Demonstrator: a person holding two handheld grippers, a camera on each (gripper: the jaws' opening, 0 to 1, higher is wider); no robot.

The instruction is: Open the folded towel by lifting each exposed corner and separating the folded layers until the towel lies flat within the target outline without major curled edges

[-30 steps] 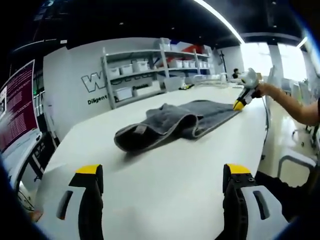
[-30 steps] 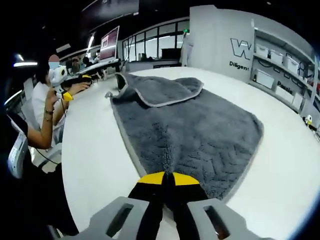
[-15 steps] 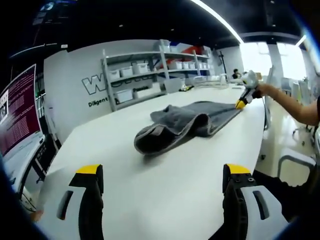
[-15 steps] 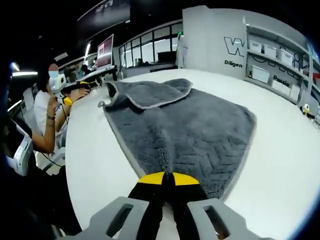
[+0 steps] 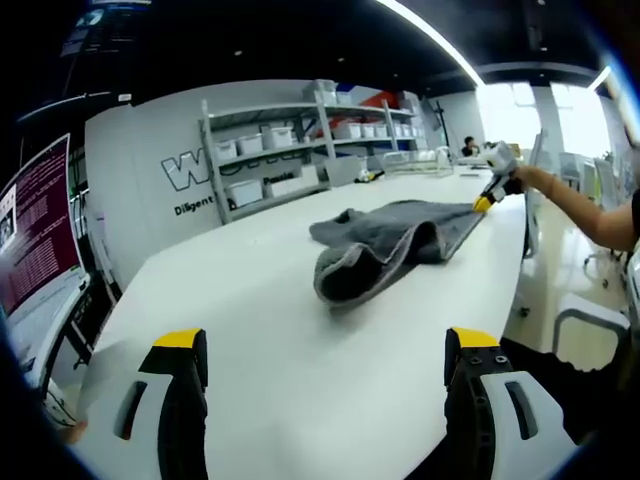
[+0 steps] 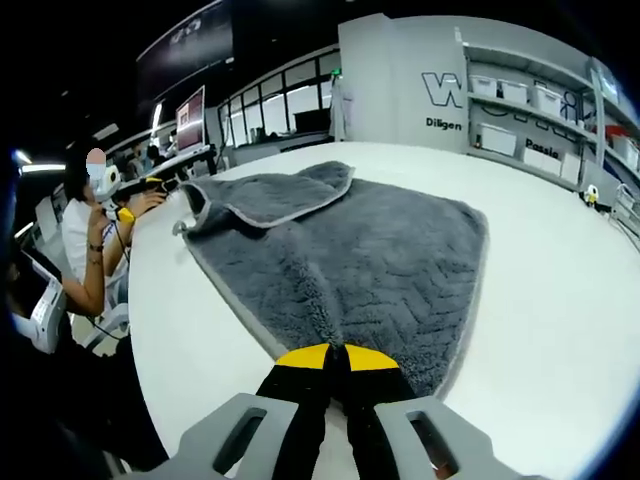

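A grey towel (image 5: 392,243) lies on the white table (image 5: 250,330), and its nearer end is folded over into a rolled hump (image 5: 350,275). My left gripper (image 5: 327,345) is open over bare table, well short of that hump. In the right gripper view, my right gripper (image 6: 335,362) is shut on the towel's near corner. The grey towel (image 6: 380,250) spreads away from it, with a folded flap (image 6: 265,195) at the far left end. In the left gripper view the right gripper (image 5: 487,195) shows at the towel's far end. A person's hand (image 5: 525,180) holds it.
Shelves with white bins (image 5: 280,150) line the back wall. A dark red screen (image 5: 35,235) stands at the left. The table edge (image 5: 520,270) drops off at the right, beside a chair (image 5: 590,320). A seated person (image 6: 85,250) is at the table's left side.
The towel has slid along the table toward the right gripper, so its folded hump lies farther from my left gripper. The right gripper stays shut on the corner and the left stays open.
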